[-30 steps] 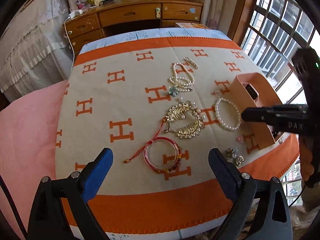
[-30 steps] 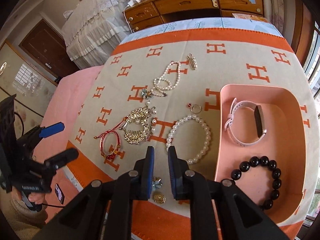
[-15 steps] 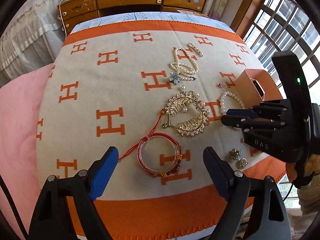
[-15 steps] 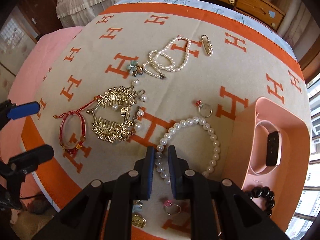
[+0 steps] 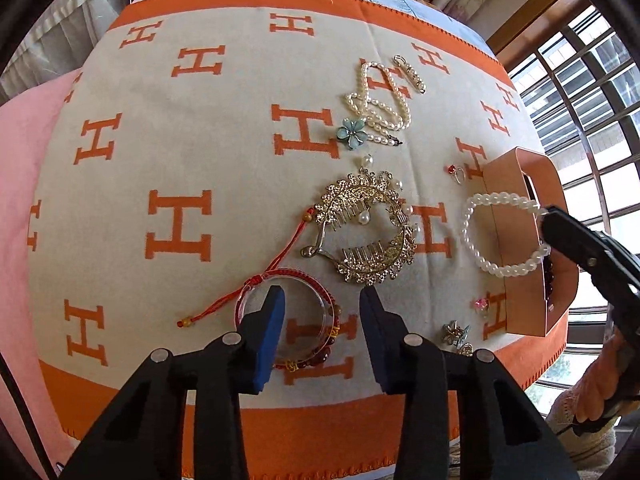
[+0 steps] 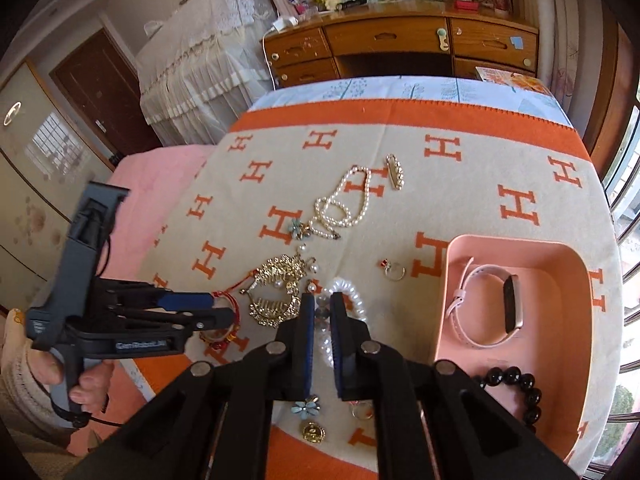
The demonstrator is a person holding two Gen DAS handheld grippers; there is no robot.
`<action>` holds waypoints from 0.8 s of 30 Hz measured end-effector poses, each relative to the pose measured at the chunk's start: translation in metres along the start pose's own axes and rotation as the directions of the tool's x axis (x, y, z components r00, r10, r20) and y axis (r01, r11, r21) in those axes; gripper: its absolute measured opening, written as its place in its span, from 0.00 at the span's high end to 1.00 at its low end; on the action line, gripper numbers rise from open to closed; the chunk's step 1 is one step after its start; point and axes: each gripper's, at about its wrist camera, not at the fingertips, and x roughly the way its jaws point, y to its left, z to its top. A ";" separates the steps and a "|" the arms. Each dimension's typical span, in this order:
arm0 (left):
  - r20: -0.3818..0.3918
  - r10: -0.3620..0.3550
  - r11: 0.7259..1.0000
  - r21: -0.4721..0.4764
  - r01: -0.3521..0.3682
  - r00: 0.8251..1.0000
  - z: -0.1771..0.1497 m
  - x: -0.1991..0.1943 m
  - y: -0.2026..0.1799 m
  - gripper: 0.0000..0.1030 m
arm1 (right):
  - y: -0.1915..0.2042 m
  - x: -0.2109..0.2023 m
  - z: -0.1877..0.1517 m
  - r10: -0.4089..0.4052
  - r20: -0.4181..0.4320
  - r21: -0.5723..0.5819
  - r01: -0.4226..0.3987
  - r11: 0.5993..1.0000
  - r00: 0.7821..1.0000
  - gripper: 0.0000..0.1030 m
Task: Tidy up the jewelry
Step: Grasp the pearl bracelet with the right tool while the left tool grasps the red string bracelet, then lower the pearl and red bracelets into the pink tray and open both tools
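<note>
Surface: your orange H-patterned blanket (image 5: 224,128) carries the jewelry.
Right gripper (image 6: 321,316): you pinch the pearl bracelet (image 5: 480,256), lifted beside the pink tray (image 6: 576,280).
Left gripper (image 5: 320,312): spread wide over the red bangle (image 5: 332,316).

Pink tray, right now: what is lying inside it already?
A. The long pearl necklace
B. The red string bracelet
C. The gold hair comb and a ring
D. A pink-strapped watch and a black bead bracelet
D. In the right wrist view the pink tray holds the pink-strapped watch and the black bead bracelet; the gold hair comb and the other pieces lie out on the blanket.
</note>
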 end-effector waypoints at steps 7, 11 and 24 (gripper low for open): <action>-0.045 0.046 0.998 -0.041 -0.048 0.998 0.006 0.020 -0.008 0.80 | -0.001 -0.039 0.000 0.048 0.120 0.011 -0.050 0.999 0.992 0.93; -0.042 0.088 0.996 -0.032 -0.089 0.995 0.006 0.024 -0.016 0.83 | -0.011 -0.057 -0.001 0.056 0.180 0.030 -0.062 0.998 0.982 0.93; 0.008 0.128 0.992 0.010 -0.128 0.992 -0.010 0.017 -0.032 0.95 | -0.080 -0.082 -0.015 -0.067 0.257 0.171 0.023 0.985 0.964 0.93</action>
